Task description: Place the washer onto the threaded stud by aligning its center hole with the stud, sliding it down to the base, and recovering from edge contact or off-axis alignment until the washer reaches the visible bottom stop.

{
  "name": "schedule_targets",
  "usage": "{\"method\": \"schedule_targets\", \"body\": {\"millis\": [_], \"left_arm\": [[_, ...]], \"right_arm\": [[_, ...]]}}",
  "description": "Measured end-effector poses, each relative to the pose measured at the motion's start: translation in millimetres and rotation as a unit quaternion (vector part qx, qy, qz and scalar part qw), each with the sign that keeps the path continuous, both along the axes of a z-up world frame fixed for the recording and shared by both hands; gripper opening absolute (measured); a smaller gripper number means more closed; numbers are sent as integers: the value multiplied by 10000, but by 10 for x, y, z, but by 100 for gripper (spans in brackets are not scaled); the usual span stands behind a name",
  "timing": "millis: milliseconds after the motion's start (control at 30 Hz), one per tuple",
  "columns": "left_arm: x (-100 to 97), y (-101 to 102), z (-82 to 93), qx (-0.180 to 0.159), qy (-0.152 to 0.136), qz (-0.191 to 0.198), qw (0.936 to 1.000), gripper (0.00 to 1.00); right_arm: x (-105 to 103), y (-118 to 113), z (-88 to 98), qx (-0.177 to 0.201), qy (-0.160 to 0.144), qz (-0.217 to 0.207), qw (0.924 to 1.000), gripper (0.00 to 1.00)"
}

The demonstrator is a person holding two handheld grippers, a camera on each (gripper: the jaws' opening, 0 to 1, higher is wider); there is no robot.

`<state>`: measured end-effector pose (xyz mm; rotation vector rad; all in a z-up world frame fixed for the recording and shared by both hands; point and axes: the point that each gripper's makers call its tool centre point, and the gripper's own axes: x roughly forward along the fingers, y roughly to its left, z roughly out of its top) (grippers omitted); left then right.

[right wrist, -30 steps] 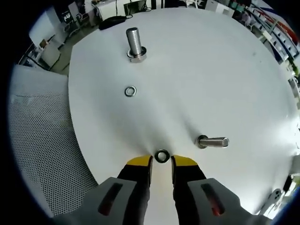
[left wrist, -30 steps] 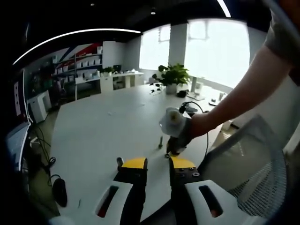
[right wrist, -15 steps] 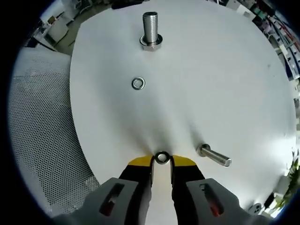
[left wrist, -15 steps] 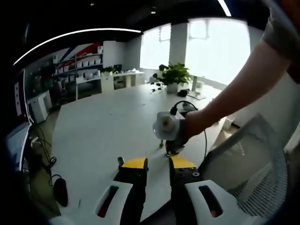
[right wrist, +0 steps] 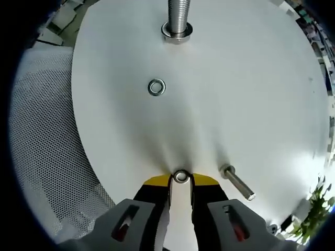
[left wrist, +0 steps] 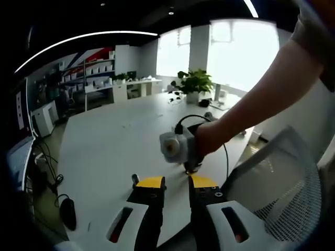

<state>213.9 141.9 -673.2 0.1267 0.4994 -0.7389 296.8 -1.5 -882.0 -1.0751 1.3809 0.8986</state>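
In the right gripper view, my right gripper (right wrist: 181, 181) is shut on a small steel washer (right wrist: 181, 176), pinched flat between its yellow-tipped jaws just above the white table (right wrist: 251, 94). The large threaded stud (right wrist: 178, 15) stands upright on its nut base at the top of that view, well ahead of the held washer. My left gripper (left wrist: 177, 181) hovers over the near table edge, its jaws slightly apart with nothing between them. In the left gripper view, a person's hand (left wrist: 209, 138) holds the right gripper (left wrist: 189, 167) low over the table just beyond my left jaws.
A second loose washer (right wrist: 156, 87) lies between the held washer and the stud. A thinner bolt (right wrist: 236, 183) stands to the right of my right jaws. A small bolt (left wrist: 134, 179) stands beside my left jaw. A mesh chair (right wrist: 42, 157) borders the table. A potted plant (left wrist: 193, 83) sits far back.
The right gripper has carried the washer forward toward the large stud, which now reaches the top edge of its view. In the left gripper view, that gripper and hand have shifted left.
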Motion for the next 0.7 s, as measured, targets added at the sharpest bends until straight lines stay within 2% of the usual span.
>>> {"method": "schedule_targets", "body": {"millis": [167, 233, 267, 367, 433, 467, 533, 600, 700], "left_arm": [[4, 5, 0, -10, 4, 15, 10000, 16], [6, 8, 4, -14, 0, 21, 10000, 16], [5, 7, 5, -23, 3, 23, 10000, 16], [5, 6, 6, -27, 1, 24, 10000, 16], [5, 2, 4, -18, -2, 9, 10000, 16], [3, -1, 3, -11, -3, 0, 10000, 16], [-1, -1, 0, -7, 3, -3, 10000, 16], [-4, 4, -7, 8, 14, 3, 10000, 16], [-4, 2, -11, 15, 21, 1, 10000, 16]], "right_arm": [[8, -8, 6, 63, -61, -42, 10000, 16], [21, -7, 7, 345, -99, -489, 9982, 16], [23, -8, 13, 441, -111, -563, 9974, 16], [4, -21, 17, 596, -183, -303, 9976, 16], [9, -20, 20, 733, -232, -386, 9963, 16], [15, -7, 21, 933, -271, -573, 9936, 15], [29, -15, 32, 1215, -325, -675, 9898, 15], [26, -24, 25, 1411, -340, -581, 9877, 15], [11, -22, 31, 1508, -422, -607, 9858, 15]]}}
